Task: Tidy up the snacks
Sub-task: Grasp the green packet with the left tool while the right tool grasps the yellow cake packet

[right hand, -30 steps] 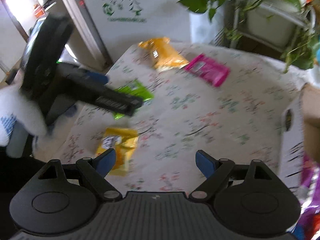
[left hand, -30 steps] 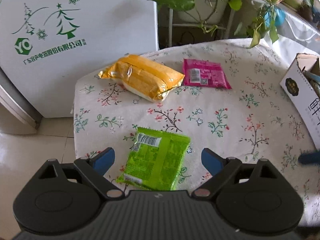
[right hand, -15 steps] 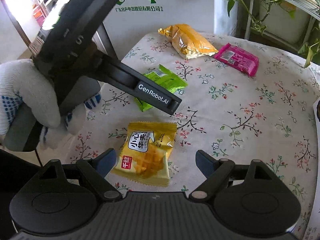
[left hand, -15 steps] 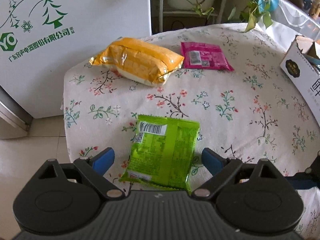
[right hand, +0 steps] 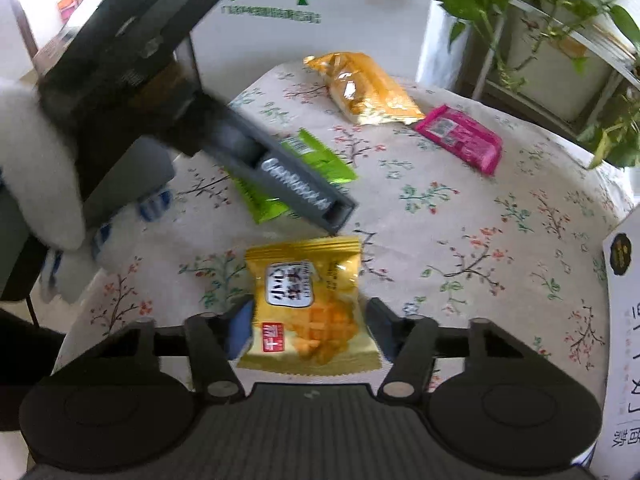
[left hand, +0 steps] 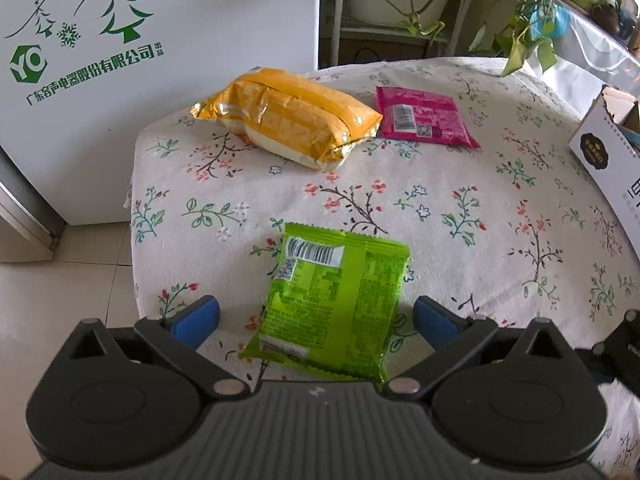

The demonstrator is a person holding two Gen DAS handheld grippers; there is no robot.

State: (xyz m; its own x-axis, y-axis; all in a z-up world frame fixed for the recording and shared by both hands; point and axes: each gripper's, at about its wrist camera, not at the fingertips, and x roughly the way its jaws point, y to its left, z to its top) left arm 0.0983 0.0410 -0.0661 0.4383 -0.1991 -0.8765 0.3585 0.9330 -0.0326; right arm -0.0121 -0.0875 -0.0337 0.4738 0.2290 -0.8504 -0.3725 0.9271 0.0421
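I have both claws pitched down over the floral tabletop [left hand: 460, 184], one packet lined up for each so the two pickups can run side by side. The left claw [left hand: 316, 318] straddles the green snack packet [left hand: 340, 300], which lies flat near the tabletop's front edge with its barcode facing up; the jaws are opening and stand wide, both blue pads clear of the packet's sides, so nothing is gripped there yet. The right claw [right hand: 306, 330] has the small yellow snack packet [right hand: 310, 304] between its pads and the jaws are closing, the pads just at the wrapper's edges; I judge the grip is only now forming, with the packet lying on the cloth. The white box [left hand: 604, 148] at the right edge looks to me like the place these are meant to go. The orange bag [left hand: 288, 120] and the pink packet [left hand: 424, 116] wait at the far side, touching or nearly so. Compared with half a second ago, the right jaws were wide apart around the yellow packet, and the left pads sat a little closer together.
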